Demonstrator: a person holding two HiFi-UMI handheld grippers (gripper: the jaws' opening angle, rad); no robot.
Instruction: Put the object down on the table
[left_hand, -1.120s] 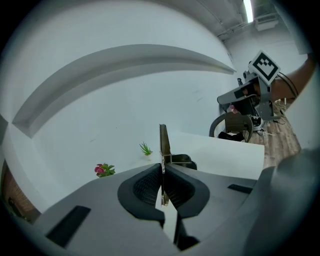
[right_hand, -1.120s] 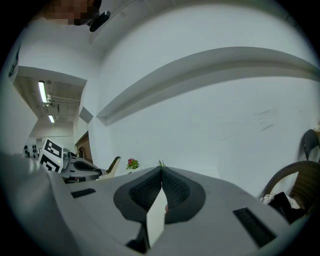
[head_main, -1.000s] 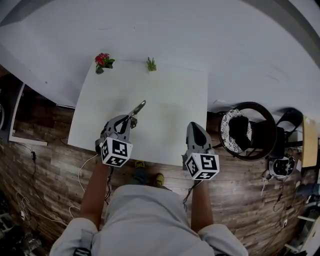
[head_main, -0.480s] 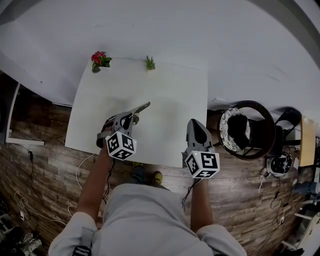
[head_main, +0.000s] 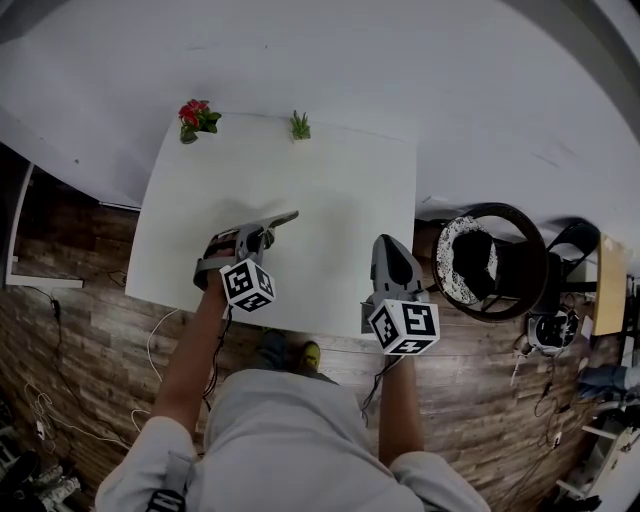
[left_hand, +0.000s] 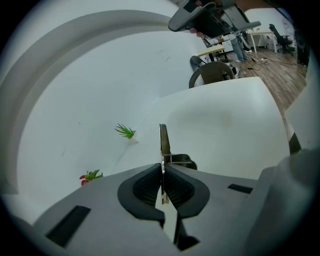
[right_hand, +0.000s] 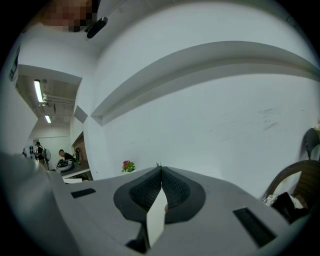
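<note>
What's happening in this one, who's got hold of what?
A person stands at a white table with a claw in each hand. The left claw is shut on a thin metal utensil, which sticks out ahead of it over the tabletop, angled down; whether its tip touches the table cannot be told. The right claw is shut and empty, held near the table's front edge. A red flower and a green sprig sit at the far edge. The utensil is not yet released.
</note>
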